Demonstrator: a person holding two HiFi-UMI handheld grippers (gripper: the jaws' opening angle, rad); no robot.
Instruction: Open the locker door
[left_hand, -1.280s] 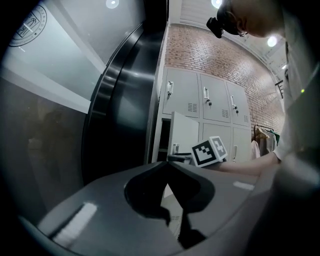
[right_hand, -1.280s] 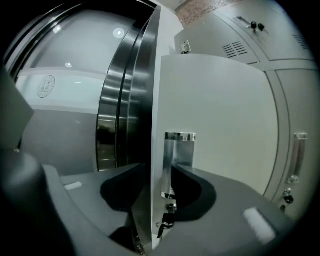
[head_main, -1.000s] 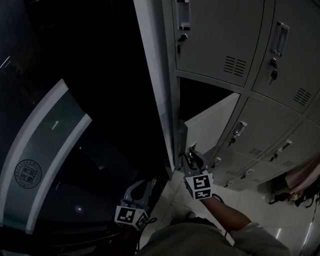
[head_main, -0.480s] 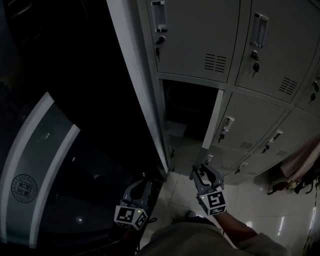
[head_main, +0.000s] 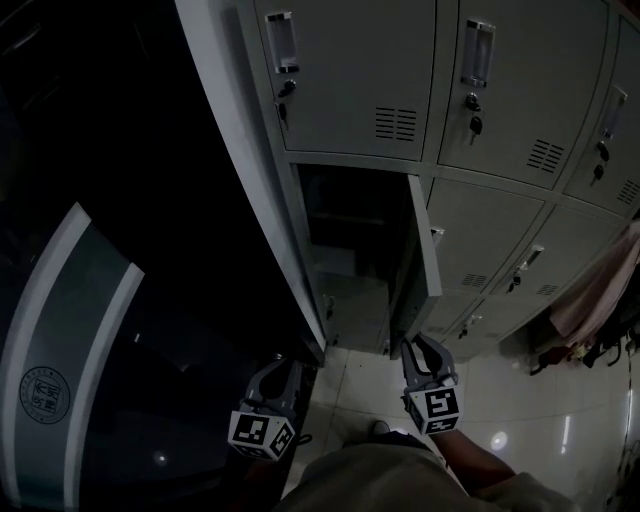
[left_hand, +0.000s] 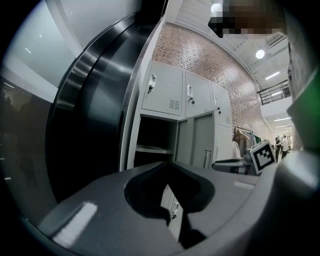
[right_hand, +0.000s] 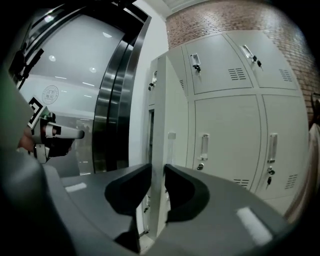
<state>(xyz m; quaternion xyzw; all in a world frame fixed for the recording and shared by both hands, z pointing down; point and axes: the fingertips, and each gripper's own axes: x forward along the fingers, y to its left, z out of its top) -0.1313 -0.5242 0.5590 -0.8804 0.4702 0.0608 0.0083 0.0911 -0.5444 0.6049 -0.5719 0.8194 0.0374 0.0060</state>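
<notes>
Two grippers are held low before a bank of grey lockers (head_main: 350, 80). One locker door (head_main: 424, 255) is swung out and seen edge-on. One compartment (head_main: 345, 235) is laid open beside it, with one shelf (left_hand: 152, 149) seen inside. Three closed doors are counted in the row above. The right gripper (head_main: 418, 345) is held just under the door's lower corner. Its fingers are narrowly parted and closing, and the door's edge is seen through the gap, though contact cannot be made out. The left gripper (head_main: 285, 368) is held well apart to the left, above the tiled floor (head_main: 350, 392), with its two fingers pressed together on nothing.
</notes>
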